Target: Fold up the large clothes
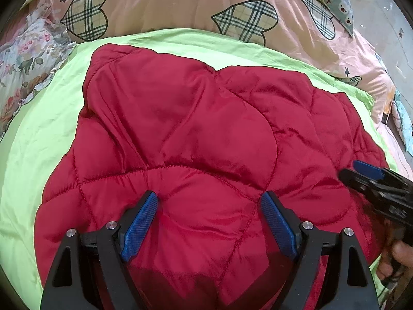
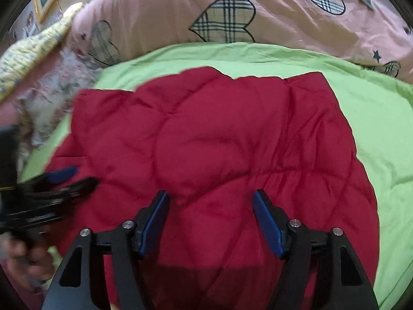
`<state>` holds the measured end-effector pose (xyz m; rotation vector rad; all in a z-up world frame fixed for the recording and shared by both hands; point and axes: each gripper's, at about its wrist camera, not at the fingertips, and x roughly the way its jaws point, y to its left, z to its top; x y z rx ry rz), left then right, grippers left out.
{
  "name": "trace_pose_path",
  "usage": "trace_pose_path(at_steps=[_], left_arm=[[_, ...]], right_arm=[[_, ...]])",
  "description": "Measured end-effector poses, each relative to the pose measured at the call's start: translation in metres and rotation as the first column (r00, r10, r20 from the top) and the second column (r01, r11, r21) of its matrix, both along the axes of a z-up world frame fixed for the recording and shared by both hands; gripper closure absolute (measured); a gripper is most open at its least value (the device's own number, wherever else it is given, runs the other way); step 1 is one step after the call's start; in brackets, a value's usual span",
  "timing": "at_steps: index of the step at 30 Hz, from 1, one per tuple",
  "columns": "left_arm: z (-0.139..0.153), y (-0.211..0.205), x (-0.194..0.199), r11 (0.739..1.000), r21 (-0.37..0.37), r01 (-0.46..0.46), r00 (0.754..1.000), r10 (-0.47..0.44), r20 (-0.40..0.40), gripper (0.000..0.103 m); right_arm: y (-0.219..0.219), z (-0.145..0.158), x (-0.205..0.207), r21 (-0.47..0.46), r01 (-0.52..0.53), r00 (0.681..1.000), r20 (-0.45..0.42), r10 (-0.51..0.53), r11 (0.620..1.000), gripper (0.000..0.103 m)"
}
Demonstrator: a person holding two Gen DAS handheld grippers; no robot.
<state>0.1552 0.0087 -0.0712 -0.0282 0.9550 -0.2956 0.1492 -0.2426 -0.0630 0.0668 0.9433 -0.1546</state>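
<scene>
Red quilted jacket (image 1: 196,139) lies folded mid-frame; both sets of jaws released (nothing held); next, probably regrasp an edge.

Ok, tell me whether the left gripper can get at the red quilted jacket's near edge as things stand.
Probably yes. The left gripper is open right over the red quilted jacket, nothing lying between. The right gripper, also open, sits off to the side.

Red quilted puffer jacket (image 1: 196,139), folded, lying flat on green sheet (image 1: 46,134)
</scene>
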Motion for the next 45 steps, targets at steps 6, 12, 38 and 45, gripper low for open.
trace_pose_path(at_steps=[6,12,38,45], left_arm=[[0.012,-0.006,-0.002,0.997,0.05,-0.053,0.999,0.053,0.004,0.021],[0.019,0.007,0.011,0.983,0.099,-0.153,0.988,0.153,0.014,0.022],[-0.005,0.0,0.059,0.967,0.183,-0.179,0.982,0.187,-0.03,0.019],[0.008,0.001,0.039,0.964,0.192,-0.185,0.982,0.188,0.003,0.019]], right_arm=[[-0.022,-0.008,0.023,0.033,0.068,0.998,-0.015,-0.068,0.997,0.032],[-0.029,-0.013,0.024,0.054,0.095,0.995,0.005,-0.096,0.994,0.032],[-0.044,-0.018,0.026,0.065,0.142,0.989,0.043,-0.145,0.988,0.032],[-0.043,-0.019,0.024,0.058,0.143,0.988,0.052,-0.146,0.988,0.032]])
